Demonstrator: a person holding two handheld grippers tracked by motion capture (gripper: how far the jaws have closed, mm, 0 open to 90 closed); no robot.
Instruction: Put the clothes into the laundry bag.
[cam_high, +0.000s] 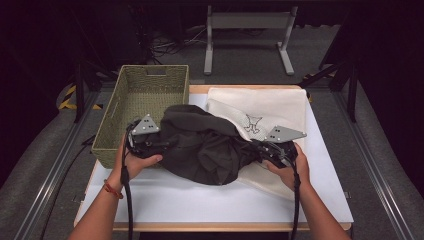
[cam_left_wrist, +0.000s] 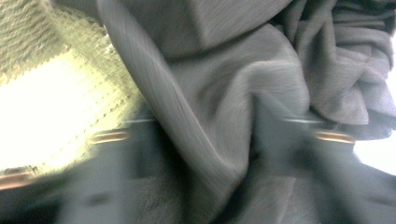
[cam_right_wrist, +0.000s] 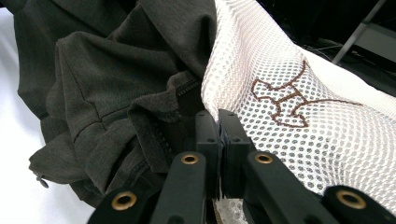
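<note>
Dark garment (cam_high: 202, 145) lies across white mesh bag (cam_high: 270, 107), beside woven basket (cam_high: 145, 100).

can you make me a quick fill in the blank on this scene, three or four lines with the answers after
1. The dark garment is partly inside a white ____ bag.
2. The woven basket stands at the table's ____ edge in the high view.
3. The right tool has its jaws ____ on the bag's edge.
4. The bag's embroidered figure is stitched in ____ thread.

Missing words: mesh; left; shut; brown
</note>
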